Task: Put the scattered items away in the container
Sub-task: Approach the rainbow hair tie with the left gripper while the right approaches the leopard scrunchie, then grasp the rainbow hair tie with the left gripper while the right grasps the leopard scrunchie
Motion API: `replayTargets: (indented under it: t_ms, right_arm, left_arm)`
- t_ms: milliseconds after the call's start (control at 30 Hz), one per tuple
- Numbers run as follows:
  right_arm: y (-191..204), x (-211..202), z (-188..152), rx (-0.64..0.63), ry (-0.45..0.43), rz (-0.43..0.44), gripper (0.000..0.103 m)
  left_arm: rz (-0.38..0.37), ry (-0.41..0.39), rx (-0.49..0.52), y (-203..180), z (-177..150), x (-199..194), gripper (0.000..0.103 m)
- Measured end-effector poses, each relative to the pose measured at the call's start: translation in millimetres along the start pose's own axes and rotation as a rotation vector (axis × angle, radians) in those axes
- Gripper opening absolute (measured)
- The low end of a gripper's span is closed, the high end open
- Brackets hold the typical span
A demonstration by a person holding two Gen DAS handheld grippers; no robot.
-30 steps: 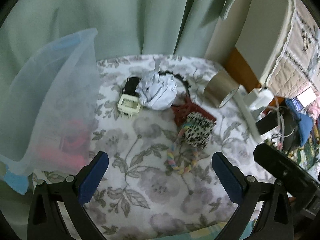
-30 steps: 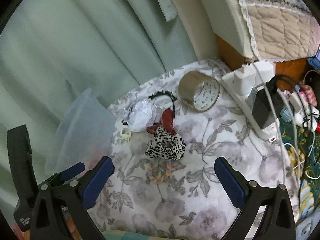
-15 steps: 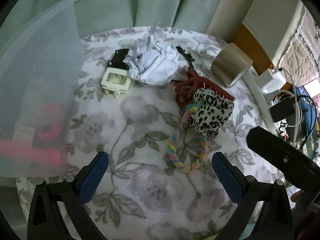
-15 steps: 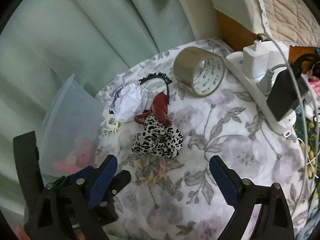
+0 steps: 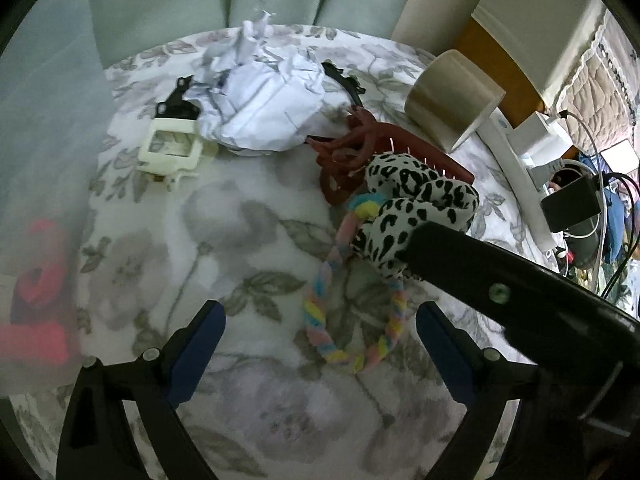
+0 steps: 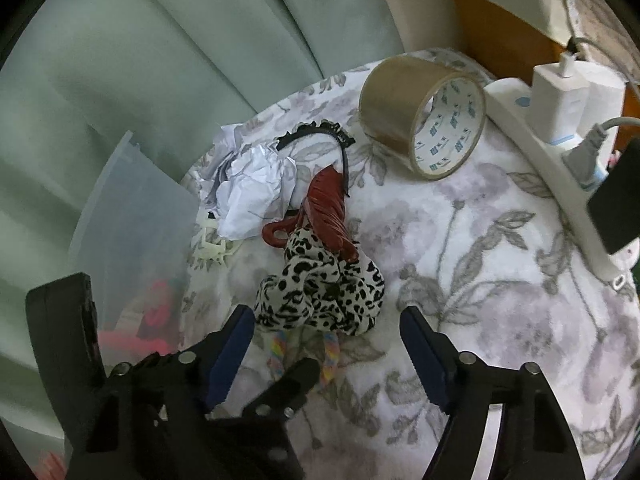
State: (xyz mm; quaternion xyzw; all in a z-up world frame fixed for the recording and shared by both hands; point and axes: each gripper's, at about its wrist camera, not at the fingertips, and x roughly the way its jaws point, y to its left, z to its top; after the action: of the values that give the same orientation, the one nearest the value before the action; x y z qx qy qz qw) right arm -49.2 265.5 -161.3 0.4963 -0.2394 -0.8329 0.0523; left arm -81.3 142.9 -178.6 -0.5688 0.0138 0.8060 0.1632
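Both lowered — right hand-held gripper point(image 6: 326, 334) closing over scrunchie point(image 6: 320, 284).

Container point(image 5: 44, 184): cut off at left frame edge; red contents blurred.
Pastel braided ring point(image 6: 280, 354): mostly hidden beneath leopard scrunchie point(image 6: 320, 292).

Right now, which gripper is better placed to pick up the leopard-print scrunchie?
Right. The right gripper has the leopard-print scrunchie just ahead between its closing, still empty jaws. The left gripper, also closing, lines up with the pastel braided hair tie instead.
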Motion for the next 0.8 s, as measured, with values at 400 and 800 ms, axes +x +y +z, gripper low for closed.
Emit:
replayTargets:
  t_ms: [400,800]
  right_arm:
    - [-4,38,14,0.025,0.032,0.003,0.072]
    - [-12,39,20,0.054,0.006,0.001,0.04]
  left_arm:
    - [0.007,-0.023,0.042,-6,10,17,0.084]
    - [0.023,-0.05,0.058,-13,11,18,0.078]
